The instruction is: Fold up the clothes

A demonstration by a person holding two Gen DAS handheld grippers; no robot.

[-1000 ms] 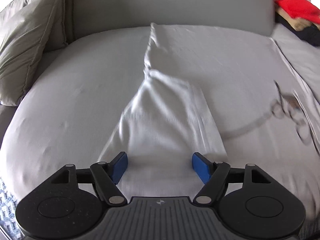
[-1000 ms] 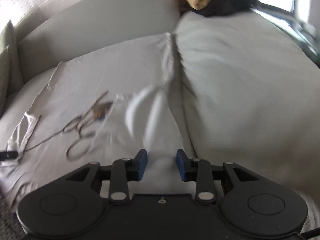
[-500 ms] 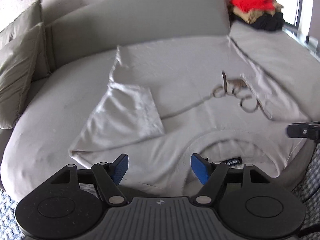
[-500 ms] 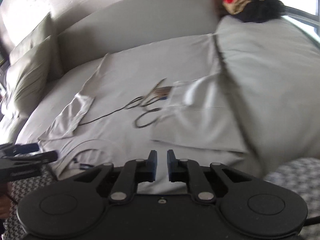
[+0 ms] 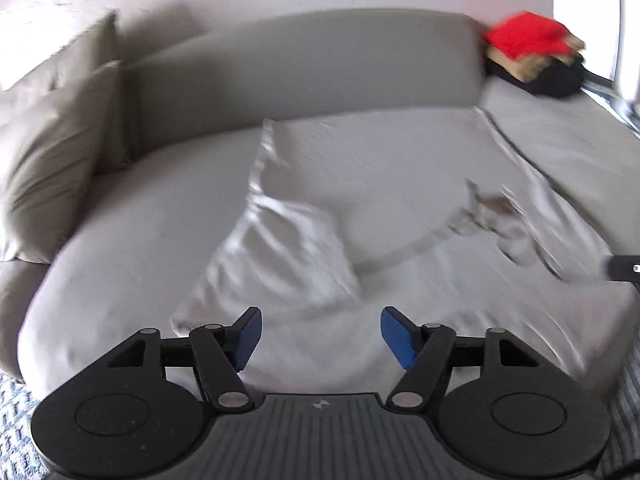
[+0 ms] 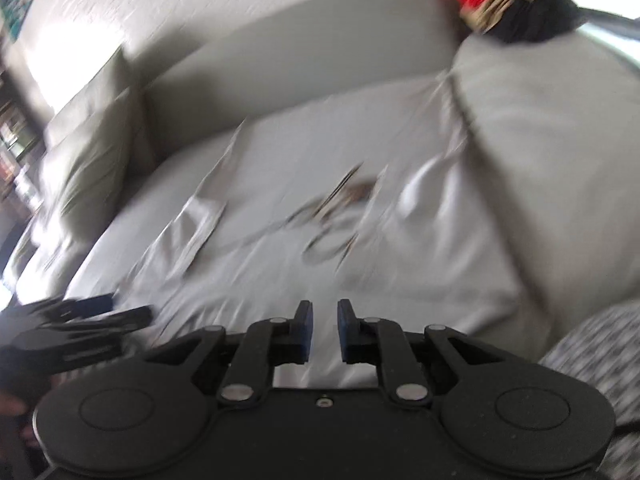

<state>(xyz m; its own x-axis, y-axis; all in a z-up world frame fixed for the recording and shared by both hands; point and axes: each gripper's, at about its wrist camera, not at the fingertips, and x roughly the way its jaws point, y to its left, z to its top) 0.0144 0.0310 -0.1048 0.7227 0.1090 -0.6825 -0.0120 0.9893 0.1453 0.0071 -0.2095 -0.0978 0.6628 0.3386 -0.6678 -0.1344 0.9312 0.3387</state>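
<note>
A pale grey T-shirt (image 5: 400,184) lies spread flat on the grey sofa seat (image 5: 132,232), with a dark looping print (image 5: 488,216) on its chest. Its left sleeve (image 5: 280,256) is folded inward over the body. The right sleeve (image 6: 432,192) also lies folded in. My left gripper (image 5: 320,334) hovers open over the shirt's near edge, nothing between its blue pads (image 5: 394,336). My right gripper (image 6: 325,328) is over the near edge too, its fingers almost together and holding nothing. Each gripper appears in the other's view: right gripper (image 5: 624,268), left gripper (image 6: 80,320). Both views are motion-blurred.
Grey pillows (image 5: 52,152) lean at the sofa's left end. A pile of red, tan and black clothes (image 5: 536,56) sits at the back right corner. The sofa backrest (image 5: 312,64) runs behind the shirt. A patterned rug (image 6: 600,344) lies in front.
The right sleeve was carried over and now lies folded on the shirt. The right gripper's fingers closed from a wider gap. Both grippers drew back toward the sofa's front edge and are still moving.
</note>
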